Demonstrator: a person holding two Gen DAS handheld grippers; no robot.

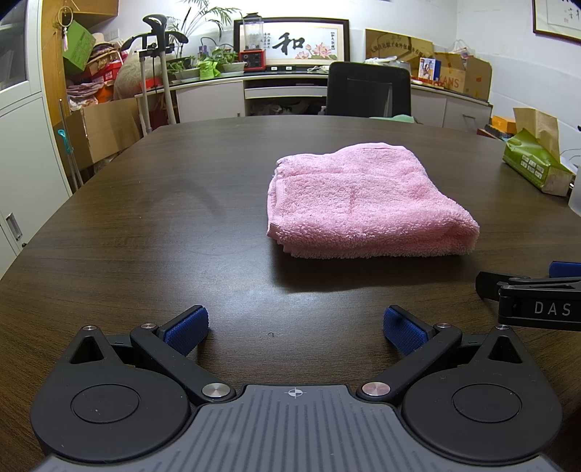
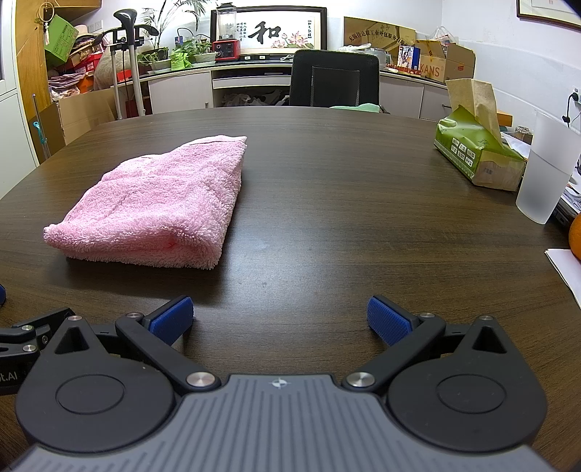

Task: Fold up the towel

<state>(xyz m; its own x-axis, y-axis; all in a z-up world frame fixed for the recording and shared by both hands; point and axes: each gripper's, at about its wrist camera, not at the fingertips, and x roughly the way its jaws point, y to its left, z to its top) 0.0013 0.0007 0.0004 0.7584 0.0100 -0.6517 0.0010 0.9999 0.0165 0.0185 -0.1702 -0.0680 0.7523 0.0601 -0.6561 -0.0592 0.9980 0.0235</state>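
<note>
Left wrist view: the pink towel (image 1: 366, 203) lies folded mid-tabletop (image 1: 163, 218), soft and limp; best pinched at a corner or hemmed edge. Left gripper (image 1: 296, 328) and right gripper (image 2: 279, 319) hover near it, jaws spread, empty.

We see an office, used also for storage. A big dark table (image 1: 181, 203) stands in the middle, with a black chair (image 2: 334, 78) behind it. Along the wall run low cabinets (image 2: 181, 90) with plants (image 2: 189, 51), a framed calligraphy (image 2: 268, 31) and many boxes (image 2: 441, 61).
</note>
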